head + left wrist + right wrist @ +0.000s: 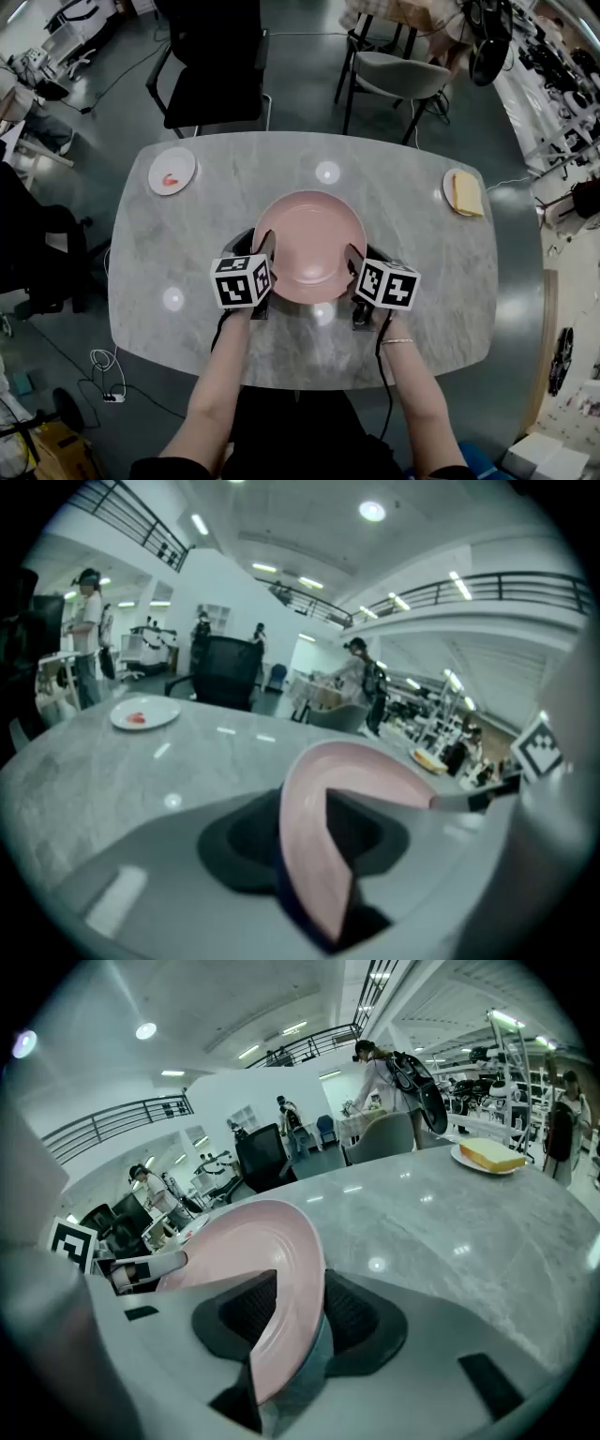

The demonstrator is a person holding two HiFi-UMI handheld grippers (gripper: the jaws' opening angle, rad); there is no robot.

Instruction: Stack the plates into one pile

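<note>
At the desk's (187,323) far-left corner sits a small white plate (172,171) with a red scrap on it, well apart from everything else.

Nearer the front edge, the left hand-held gripper (266,244) reaches in from the person's side. In its own view (311,829) the jaws are closed on the left rim of the pink plate (309,234), one dark pad on each face of the rim.

The pink plate lies at the middle of the desk, directly between the two tools, and looks to be resting on the stone or only just off it; I cannot tell which.

The right hand-held gripper (354,255) mirrors the left. Its own view (291,1321) shows its jaws clamped on the plate's right rim (272,1279), which runs deep between the pads.

At the far-right edge lies another small plate (450,180) carrying a yellow slab (466,194).

The step in hand looks like a two-sided pickup of the pink plate, with no pile yet begun. To do it well, both sides should rise together and stay level, since uneven height would twist the rim in the pads. Neither hand should pull outward, or the smooth glaze may slip free. The carry should stay low over the desk.
</note>
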